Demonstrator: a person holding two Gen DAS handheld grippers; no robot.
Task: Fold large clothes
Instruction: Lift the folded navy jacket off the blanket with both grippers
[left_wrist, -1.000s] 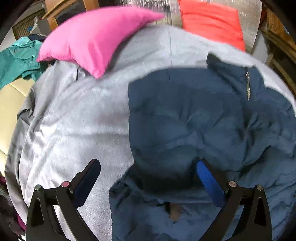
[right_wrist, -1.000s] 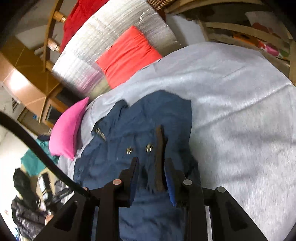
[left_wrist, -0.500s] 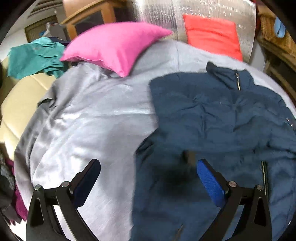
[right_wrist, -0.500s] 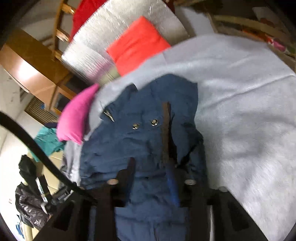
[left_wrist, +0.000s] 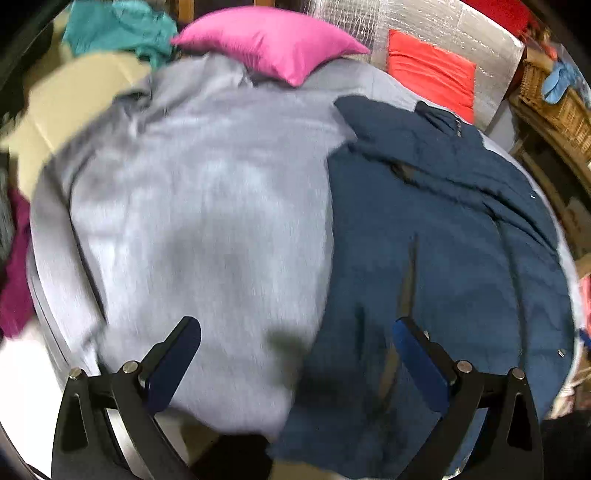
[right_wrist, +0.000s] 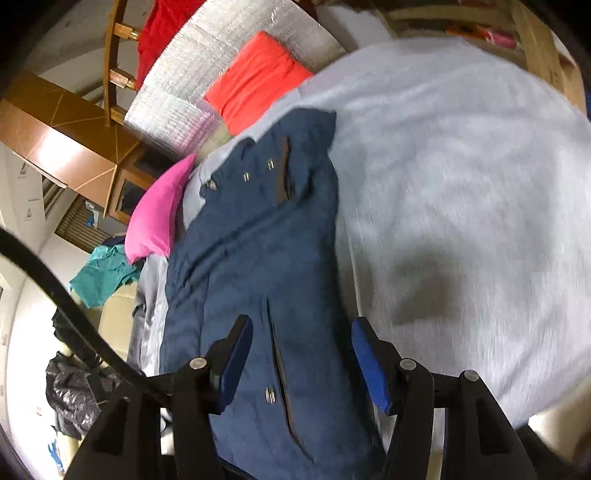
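Observation:
A large navy blue jacket (left_wrist: 443, 236) lies spread lengthwise on a bed covered by a grey blanket (left_wrist: 192, 206). It also shows in the right wrist view (right_wrist: 258, 258), with its snaps and zipper facing up. My left gripper (left_wrist: 295, 365) is open and empty, hovering above the jacket's left edge and the blanket. My right gripper (right_wrist: 301, 365) is open and empty above the jacket's near end. Neither gripper touches the cloth.
A pink pillow (left_wrist: 269, 40) and an orange-red pillow (left_wrist: 432, 70) lie at the head of the bed before a silver padded panel (right_wrist: 229, 66). Teal clothing (left_wrist: 118, 26) sits at the far left. Wicker shelving (left_wrist: 554, 96) stands at the right.
My right gripper has opened and let go of the jacket's front edge. Both grippers have pulled back and up from the jacket, which now lies flat and stretched out.

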